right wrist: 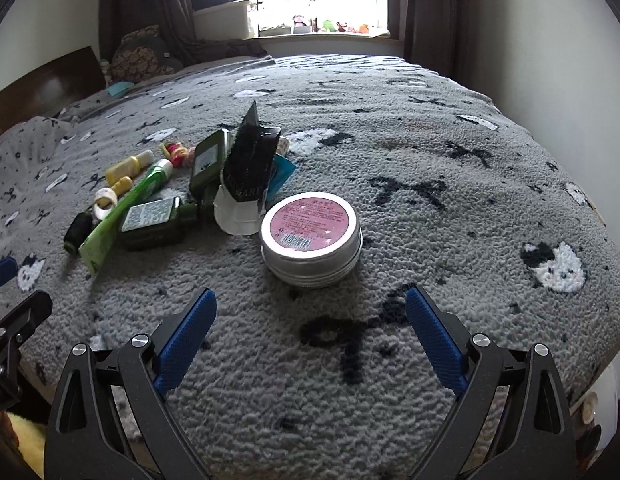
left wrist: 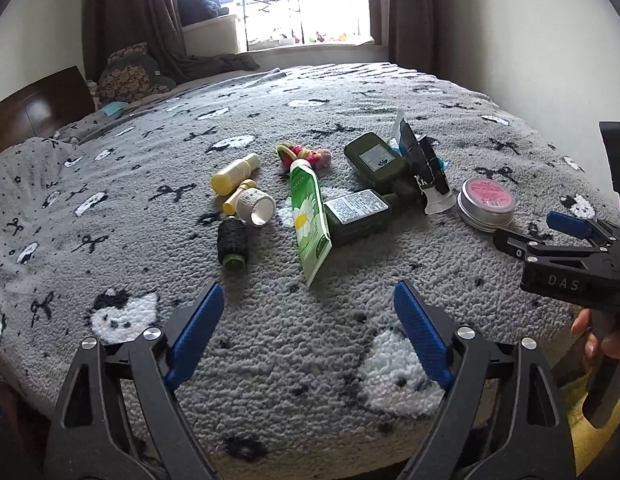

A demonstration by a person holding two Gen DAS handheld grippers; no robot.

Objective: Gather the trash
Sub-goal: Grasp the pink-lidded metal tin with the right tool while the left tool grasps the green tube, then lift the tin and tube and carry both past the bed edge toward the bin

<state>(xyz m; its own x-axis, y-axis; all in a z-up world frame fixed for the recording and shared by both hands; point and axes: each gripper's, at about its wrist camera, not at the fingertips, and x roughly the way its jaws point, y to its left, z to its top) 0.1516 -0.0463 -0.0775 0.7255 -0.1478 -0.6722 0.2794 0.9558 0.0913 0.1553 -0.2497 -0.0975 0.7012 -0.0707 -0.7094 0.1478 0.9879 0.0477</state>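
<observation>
Progress: nothing collected yet; the whole litter lies on the bed's grey blanket.
Trash: green tube, dark bottles, yellow bottle, thread spool, black carton, round tin, clustered mid-bed.
Left gripper: jaws spread, empty, short of the tube.
Right gripper: jaws spread, empty, facing the tin.
Room: bare blanket right of the tin; bed edge just below both grippers (no bin in view).
</observation>
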